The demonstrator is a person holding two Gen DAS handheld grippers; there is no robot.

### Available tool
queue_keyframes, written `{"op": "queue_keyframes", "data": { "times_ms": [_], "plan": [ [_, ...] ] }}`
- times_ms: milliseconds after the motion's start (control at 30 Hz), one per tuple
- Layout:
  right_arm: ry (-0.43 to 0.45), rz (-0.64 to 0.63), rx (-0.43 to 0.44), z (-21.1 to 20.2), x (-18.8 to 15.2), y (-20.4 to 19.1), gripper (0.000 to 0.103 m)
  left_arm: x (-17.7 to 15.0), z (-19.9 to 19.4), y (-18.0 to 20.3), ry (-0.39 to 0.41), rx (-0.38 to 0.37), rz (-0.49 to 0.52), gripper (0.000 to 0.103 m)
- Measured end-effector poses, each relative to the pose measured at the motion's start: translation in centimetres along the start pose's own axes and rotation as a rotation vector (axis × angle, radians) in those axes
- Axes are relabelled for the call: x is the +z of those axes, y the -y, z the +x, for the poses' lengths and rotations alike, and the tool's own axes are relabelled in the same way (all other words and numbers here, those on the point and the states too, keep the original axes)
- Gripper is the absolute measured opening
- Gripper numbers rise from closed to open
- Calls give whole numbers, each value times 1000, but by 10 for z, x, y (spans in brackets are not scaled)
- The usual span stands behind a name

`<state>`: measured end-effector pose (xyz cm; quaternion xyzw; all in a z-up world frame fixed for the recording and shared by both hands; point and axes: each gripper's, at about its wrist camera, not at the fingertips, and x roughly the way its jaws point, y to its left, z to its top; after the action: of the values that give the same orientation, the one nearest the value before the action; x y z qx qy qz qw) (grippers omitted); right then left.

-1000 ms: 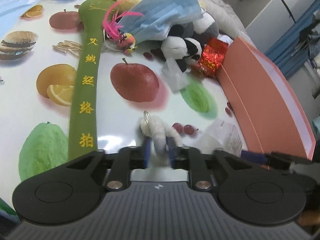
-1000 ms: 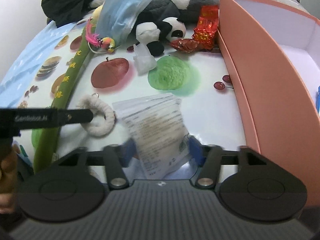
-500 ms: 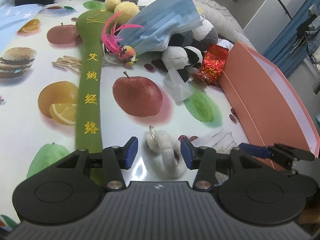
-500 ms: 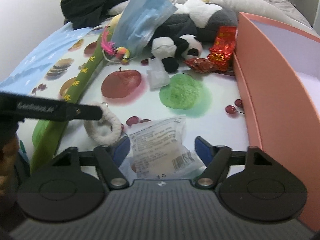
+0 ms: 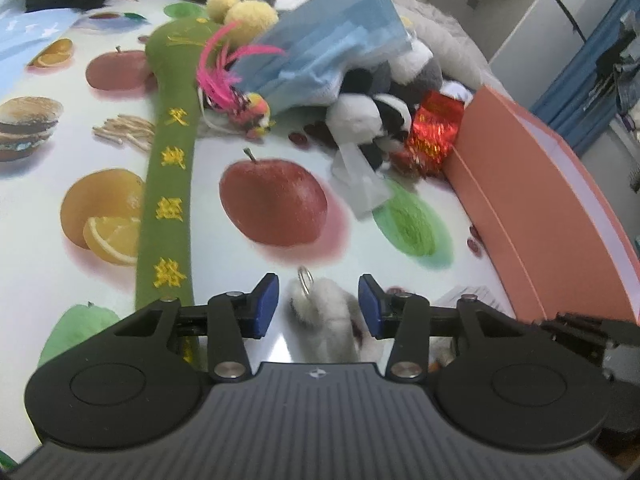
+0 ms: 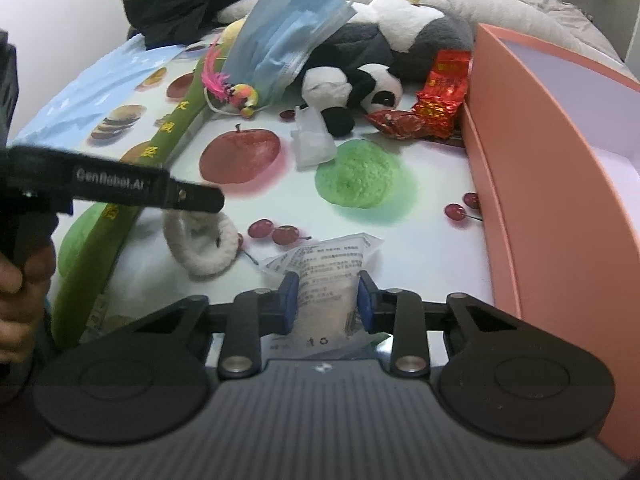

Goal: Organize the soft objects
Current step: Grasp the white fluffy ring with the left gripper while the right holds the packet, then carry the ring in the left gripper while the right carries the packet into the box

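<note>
Left gripper (image 5: 318, 304) jaws closing, pads not touching yet: white fluffy ring (image 5: 324, 320) with a metal loop lies between them on the fruit-print table (image 5: 224, 256). Right gripper (image 6: 327, 303) closing, pads pressing the printed sachet (image 6: 326, 276); pink box (image 6: 532, 184) just to its right.

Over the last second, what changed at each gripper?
Left gripper let go of the fluffy ring; its jaws now stand apart around it, closing again. Right gripper is closing on the packet, pads pinching it. Pile and pink box unchanged.
</note>
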<state>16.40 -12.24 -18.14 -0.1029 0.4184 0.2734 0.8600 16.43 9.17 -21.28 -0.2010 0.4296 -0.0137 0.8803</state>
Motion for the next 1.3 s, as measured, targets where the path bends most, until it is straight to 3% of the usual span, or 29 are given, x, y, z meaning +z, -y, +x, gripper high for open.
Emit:
{"op": "queue_keyframes", "data": {
  "times_ms": [133, 300, 767, 1300],
  "plan": [
    [2, 30, -12, -6, 1, 6, 30, -5, 1, 4, -4, 8, 18, 33],
    [2, 77, -16, -11, 2, 11, 28, -7, -5, 10, 10, 37, 34, 26],
    [79, 122, -22, -58, 13, 4, 27, -7, -54, 50, 68, 11, 49, 26],
    [330, 141, -96, -156, 55, 29, 26, 48, -109, 123, 183, -87, 95, 26]
  ]
}}
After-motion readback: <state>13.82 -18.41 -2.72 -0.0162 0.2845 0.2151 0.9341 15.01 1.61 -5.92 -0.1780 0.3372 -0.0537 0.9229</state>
